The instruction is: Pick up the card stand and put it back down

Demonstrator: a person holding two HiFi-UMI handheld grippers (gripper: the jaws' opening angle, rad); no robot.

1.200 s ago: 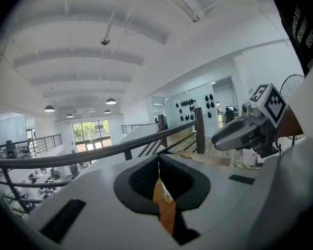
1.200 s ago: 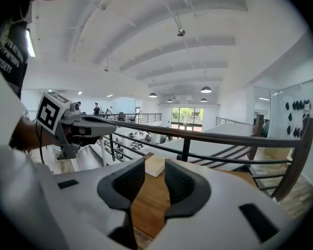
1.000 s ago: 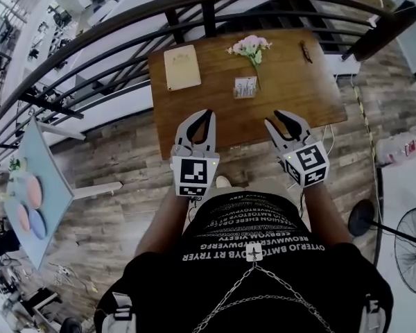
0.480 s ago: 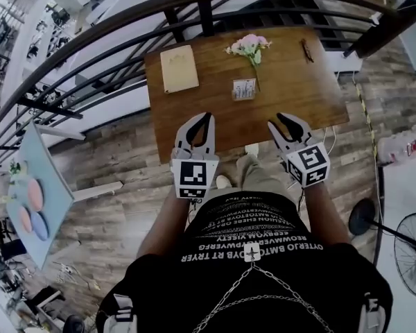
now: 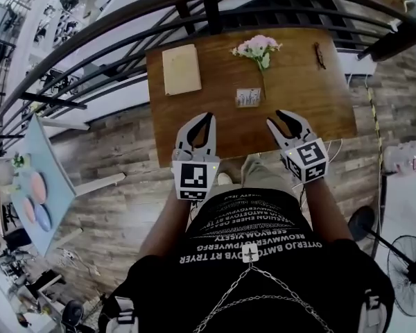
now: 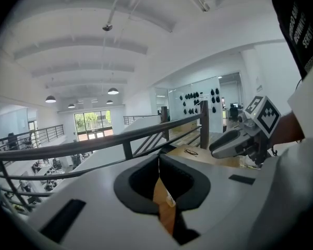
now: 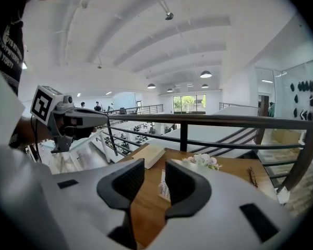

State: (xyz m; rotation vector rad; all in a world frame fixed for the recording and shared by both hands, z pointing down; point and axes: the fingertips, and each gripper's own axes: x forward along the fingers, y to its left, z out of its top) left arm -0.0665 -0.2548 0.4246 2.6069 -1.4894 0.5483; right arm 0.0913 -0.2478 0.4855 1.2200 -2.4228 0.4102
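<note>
The card stand (image 5: 248, 97) is a small white upright card on the wooden table (image 5: 312, 96), just below the flower stem. In the right gripper view the card stand (image 7: 163, 185) shows beyond the jaws, well apart from them. My right gripper (image 5: 281, 118) hovers over the table's near edge, open, with nothing between its fingers. My left gripper (image 5: 202, 118) hangs over the same edge further left, its tips touching and holding nothing. The left gripper view looks past the table at the railing, and the stand does not show there.
A tan book (image 5: 182, 69) lies at the table's back left. Pink flowers (image 5: 258, 47) lie at the back middle and a pair of glasses (image 5: 319, 54) at the back right. A dark curved railing (image 5: 215, 9) runs behind the table. A fan (image 5: 409, 262) stands on the floor at the right.
The head view has shifted a little, so the table sits slightly lower in frame. Both grippers stay over the near edge. The card stand has not moved on the table.
</note>
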